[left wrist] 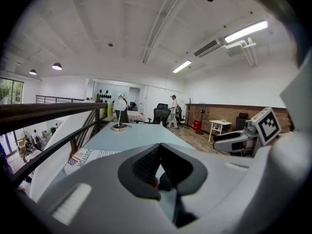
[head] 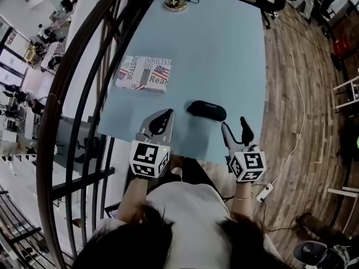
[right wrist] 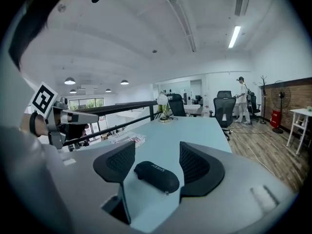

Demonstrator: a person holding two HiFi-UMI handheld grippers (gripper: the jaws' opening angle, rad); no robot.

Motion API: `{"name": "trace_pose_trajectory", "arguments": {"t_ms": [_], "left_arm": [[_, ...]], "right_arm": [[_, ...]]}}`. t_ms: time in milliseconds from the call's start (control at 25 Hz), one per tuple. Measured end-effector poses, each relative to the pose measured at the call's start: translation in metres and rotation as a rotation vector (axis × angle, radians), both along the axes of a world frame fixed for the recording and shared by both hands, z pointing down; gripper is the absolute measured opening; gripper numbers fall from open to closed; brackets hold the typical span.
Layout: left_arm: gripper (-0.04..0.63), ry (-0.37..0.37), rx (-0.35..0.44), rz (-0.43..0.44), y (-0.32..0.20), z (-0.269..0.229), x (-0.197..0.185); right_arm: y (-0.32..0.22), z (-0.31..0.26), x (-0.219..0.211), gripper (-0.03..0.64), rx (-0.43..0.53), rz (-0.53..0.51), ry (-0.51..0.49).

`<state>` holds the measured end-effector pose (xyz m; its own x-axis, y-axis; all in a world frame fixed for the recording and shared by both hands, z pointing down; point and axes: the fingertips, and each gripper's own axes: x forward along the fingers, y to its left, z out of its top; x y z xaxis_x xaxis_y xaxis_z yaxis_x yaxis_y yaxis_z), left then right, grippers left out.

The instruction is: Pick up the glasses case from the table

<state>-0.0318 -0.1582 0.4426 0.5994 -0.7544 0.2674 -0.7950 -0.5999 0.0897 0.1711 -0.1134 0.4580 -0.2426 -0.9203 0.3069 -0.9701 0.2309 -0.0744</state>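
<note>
Seen from above, the pale blue table (head: 224,43) fills the frame, with a dark curved railing (head: 73,94) running along its left side. A printed packet with flag patterns (head: 143,73) lies flat toward the table's left edge. My left gripper (head: 167,115) hovers over the near edge, its jaws closed tip to tip on nothing. My right gripper (head: 234,123) is at the near right with its jaws standing apart and empty. The black glasses case (head: 207,110) lies on the table close to the near edge, between my two grippers and just ahead of the right one's parted jaws, with neither pad touching it. A small round brass object (head: 175,4) stands at the table's far end.
</note>
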Motion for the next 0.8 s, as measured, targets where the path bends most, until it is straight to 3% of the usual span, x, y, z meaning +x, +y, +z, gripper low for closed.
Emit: {"name": "trace_pose_trajectory", "arguments": {"t_ms": [440,800], "left_arm": [[0.057,-0.002,0.057,-0.07,-0.053,-0.02,0.032],[0.057,-0.007,0.045,-0.083,-0.065,-0.019,0.039]], "right_arm": [[-0.066,-0.012,0.025,0.299,0.033,-0.114,-0.027],[-0.082,-0.004,0.018,0.299,0.003,-0.187,-0.034]]}}
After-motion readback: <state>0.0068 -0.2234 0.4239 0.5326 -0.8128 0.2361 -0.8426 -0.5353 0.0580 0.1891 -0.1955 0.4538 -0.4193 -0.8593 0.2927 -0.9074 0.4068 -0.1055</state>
